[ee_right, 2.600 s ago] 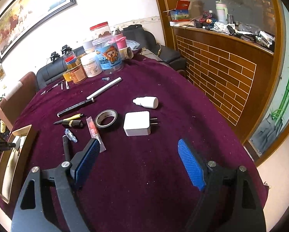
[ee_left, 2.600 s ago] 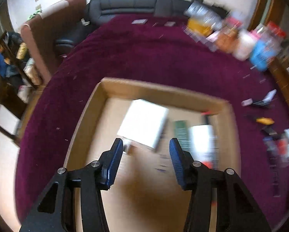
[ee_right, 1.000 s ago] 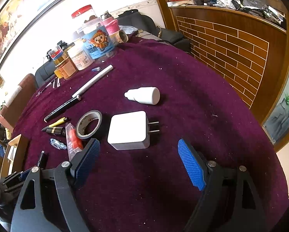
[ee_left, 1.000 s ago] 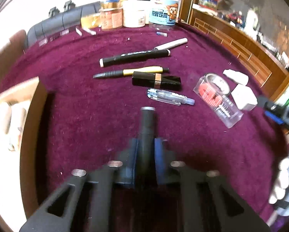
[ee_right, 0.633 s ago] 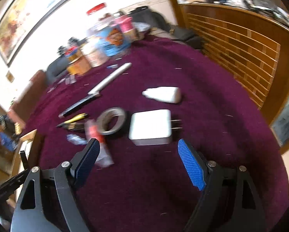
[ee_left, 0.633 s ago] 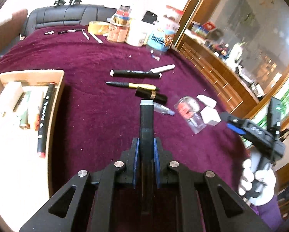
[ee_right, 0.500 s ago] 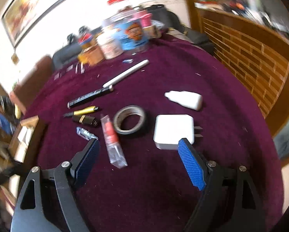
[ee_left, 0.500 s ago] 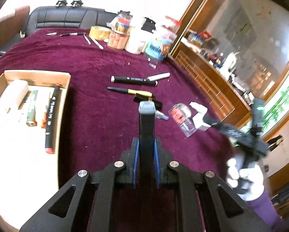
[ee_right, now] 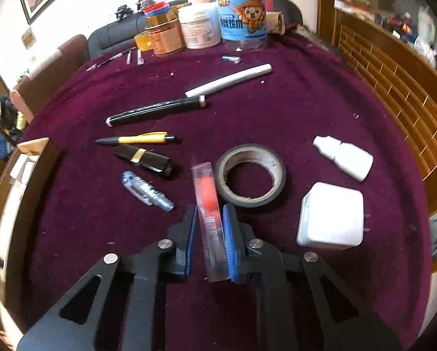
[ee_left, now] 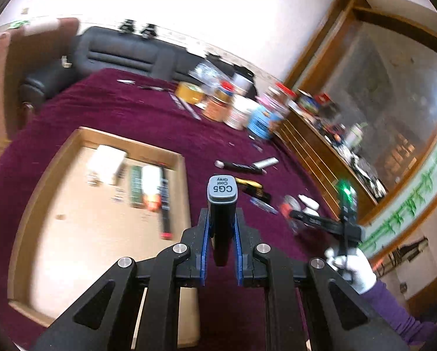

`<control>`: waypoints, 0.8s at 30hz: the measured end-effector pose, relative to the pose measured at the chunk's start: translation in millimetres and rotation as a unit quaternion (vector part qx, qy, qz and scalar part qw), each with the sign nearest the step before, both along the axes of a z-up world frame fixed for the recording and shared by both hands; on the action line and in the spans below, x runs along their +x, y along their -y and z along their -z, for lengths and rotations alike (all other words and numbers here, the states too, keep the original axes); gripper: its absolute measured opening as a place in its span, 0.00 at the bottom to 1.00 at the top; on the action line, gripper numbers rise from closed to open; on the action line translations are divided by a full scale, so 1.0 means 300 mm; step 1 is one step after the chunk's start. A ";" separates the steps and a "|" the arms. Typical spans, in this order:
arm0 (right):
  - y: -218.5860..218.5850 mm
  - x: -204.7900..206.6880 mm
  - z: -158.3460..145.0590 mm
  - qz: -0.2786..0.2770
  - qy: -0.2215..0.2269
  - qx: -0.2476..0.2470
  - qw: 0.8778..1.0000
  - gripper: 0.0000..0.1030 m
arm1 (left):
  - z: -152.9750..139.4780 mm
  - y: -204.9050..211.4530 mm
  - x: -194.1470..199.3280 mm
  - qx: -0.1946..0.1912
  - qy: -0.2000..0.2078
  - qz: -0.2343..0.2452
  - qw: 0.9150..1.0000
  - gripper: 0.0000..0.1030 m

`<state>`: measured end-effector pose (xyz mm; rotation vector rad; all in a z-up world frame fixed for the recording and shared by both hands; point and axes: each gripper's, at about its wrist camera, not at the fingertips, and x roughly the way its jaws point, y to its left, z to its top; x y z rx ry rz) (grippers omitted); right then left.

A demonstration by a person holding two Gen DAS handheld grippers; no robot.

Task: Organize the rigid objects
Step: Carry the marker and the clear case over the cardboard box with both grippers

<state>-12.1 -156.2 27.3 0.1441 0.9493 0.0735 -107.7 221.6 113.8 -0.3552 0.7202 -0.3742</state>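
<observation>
My left gripper [ee_left: 221, 219] is shut on a black marker with a grey cap marked CG5 [ee_left: 221, 193]. It hangs above the right rim of the cardboard tray [ee_left: 183, 175], which holds a white box [ee_left: 106, 161] and a few pens. My right gripper [ee_right: 209, 213] points down at the purple cloth, its jaws closing, with the blue pads pressed on both sides of a clear plastic case with an orange insert [ee_right: 207, 187]. The case lies on the cloth beside a roll of black tape [ee_right: 253, 201].
On the cloth lie a white charger [ee_right: 331, 215], a white bottle [ee_right: 345, 158], a clear pen cap piece [ee_right: 146, 191], a black tube [ee_right: 144, 156], a yellow pen [ee_right: 139, 139], a black marker [ee_right: 157, 109] and a white pen [ee_right: 230, 82]. Jars [ee_right: 242, 20] stand at the far edge.
My left gripper carried the marker left and up, from over the cloth to over the tray's rim. My right gripper swung left from the charger and closed on the clear case.
</observation>
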 end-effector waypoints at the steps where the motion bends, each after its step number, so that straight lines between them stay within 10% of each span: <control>1: 0.002 -0.010 -0.009 0.001 0.003 0.005 1.000 0.12 | -0.005 -0.040 -0.005 0.003 0.000 -0.014 1.000 0.11; 13: -0.151 -0.092 -0.186 -0.073 0.032 0.145 0.986 0.11 | 0.109 -0.345 0.006 0.013 -0.068 -0.100 0.993 0.11; 24: -0.605 -0.027 -0.157 -0.195 -0.021 0.213 0.957 0.11 | 0.144 -0.411 0.147 0.047 -0.120 -0.072 0.989 0.12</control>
